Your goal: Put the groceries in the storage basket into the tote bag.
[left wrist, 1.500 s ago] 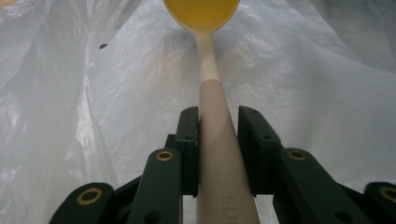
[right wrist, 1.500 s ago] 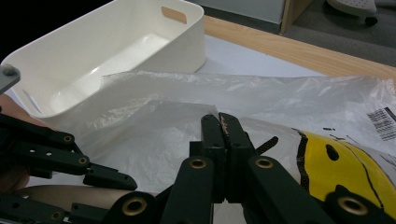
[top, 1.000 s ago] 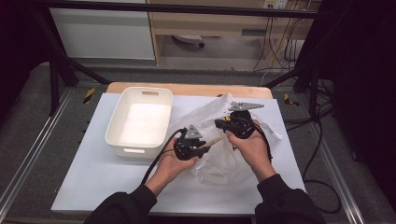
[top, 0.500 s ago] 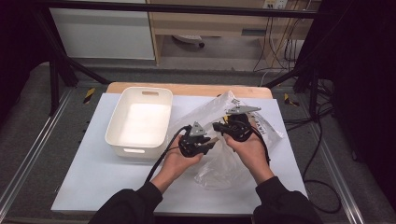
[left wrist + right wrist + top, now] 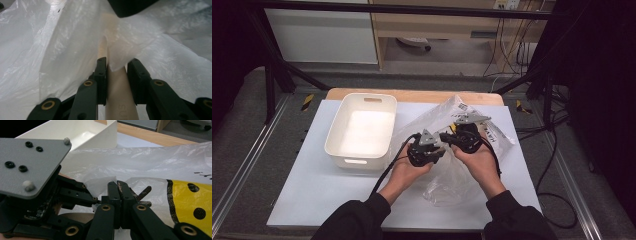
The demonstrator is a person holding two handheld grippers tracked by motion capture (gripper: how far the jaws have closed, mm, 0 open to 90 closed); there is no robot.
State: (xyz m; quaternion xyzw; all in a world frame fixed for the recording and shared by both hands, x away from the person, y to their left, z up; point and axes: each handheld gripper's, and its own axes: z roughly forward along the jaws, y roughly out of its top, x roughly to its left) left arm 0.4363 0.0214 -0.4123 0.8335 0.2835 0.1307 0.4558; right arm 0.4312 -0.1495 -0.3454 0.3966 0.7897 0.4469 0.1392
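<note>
A clear plastic bag [image 5: 452, 175] with yellow print lies crumpled on the white table top, right of the middle. My two grippers meet tip to tip above it. The left gripper [image 5: 440, 150] points right, and in its own view its jaws [image 5: 117, 62] are shut on a beige rounded handle [image 5: 117, 87] that runs up under the bag film [image 5: 62, 50]. The right gripper [image 5: 445, 136] points left, with its jaws [image 5: 118, 186] closed together on a thin flap of the bag [image 5: 150, 162]. The left gripper's grey plate [image 5: 30, 162] sits close beside it.
A white plastic bin [image 5: 357, 161] with nothing in it stands left of the hands, close to the left gripper's cable. The table top [image 5: 312, 195] is white with a wooden strip along its far edge. Cables hang off the right side.
The left gripper has shifted a little up and to the right, closer to the right gripper. The right hand has stayed put, and the bag has bunched slightly between them.
</note>
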